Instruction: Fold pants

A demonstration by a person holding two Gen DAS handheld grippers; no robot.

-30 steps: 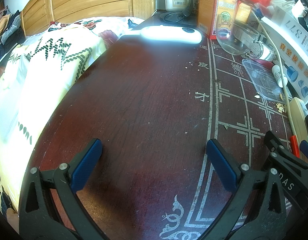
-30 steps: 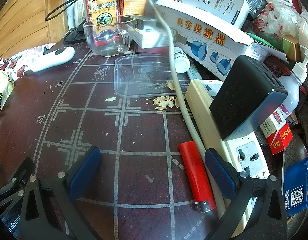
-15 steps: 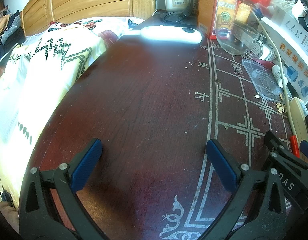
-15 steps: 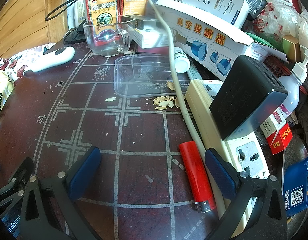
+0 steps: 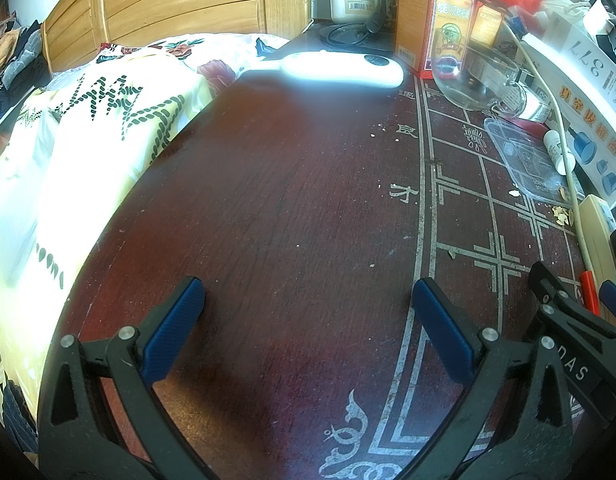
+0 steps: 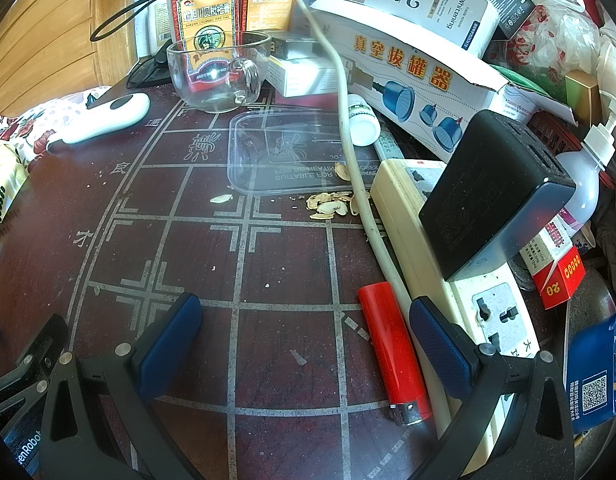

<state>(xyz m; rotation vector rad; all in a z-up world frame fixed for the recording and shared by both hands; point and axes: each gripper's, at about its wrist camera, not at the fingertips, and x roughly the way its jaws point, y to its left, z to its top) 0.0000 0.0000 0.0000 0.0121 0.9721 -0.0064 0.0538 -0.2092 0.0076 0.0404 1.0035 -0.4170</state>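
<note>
1. No pants anywhere in either view, so we can't say where they are. We'd guess soft, floppy fabric; grab the waistband corners.
2. Left gripper and right gripper: both spread apart, empty, over the dark table.
3. Red lighter lies between the right fingers.

Dark reddish-brown wooden table carries pale grey chessboard lines, cream bedspread bears dark green leaf sprigs, cylindrical plastic lighter is red, gripper pads are blue on black arms.
</note>
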